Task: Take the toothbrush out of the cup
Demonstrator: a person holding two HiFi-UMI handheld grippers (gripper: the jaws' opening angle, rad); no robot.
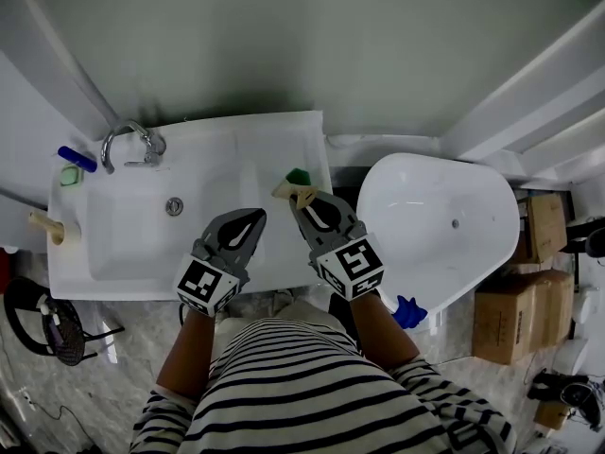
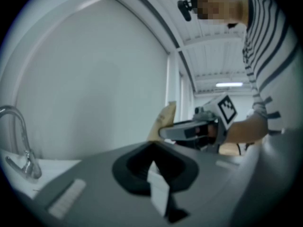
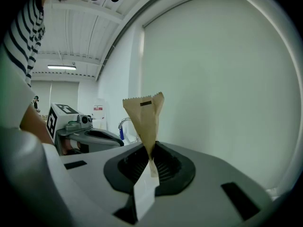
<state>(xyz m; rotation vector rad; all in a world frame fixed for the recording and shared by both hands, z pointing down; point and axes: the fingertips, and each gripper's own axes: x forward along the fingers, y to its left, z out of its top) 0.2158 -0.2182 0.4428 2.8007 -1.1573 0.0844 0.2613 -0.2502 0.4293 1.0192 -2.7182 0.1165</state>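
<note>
Two grippers are hovering side by side over the front edge of a white sink (image 1: 284, 130). The right gripper (image 1: 298, 200) is pinching the lower end of the toothbrush (image 3: 146, 117), which is sealed in a tan paper wrapper; its jaws are standing only slightly apart, closed on that wrapper. In the right gripper view the wrapper is rising toward 12 o'clock, its top end standing free against the wall. In the head view a green cup (image 1: 299, 175) is sitting at 12 o'clock from the wrapper; whether the two are touching cannot be told. The left gripper (image 1: 257, 214), at 9 o'clock from the right one, is holding nothing, its jaws pressed together. A bathtub (image 1: 492, 216) is lying at 3 o'clock.
</note>
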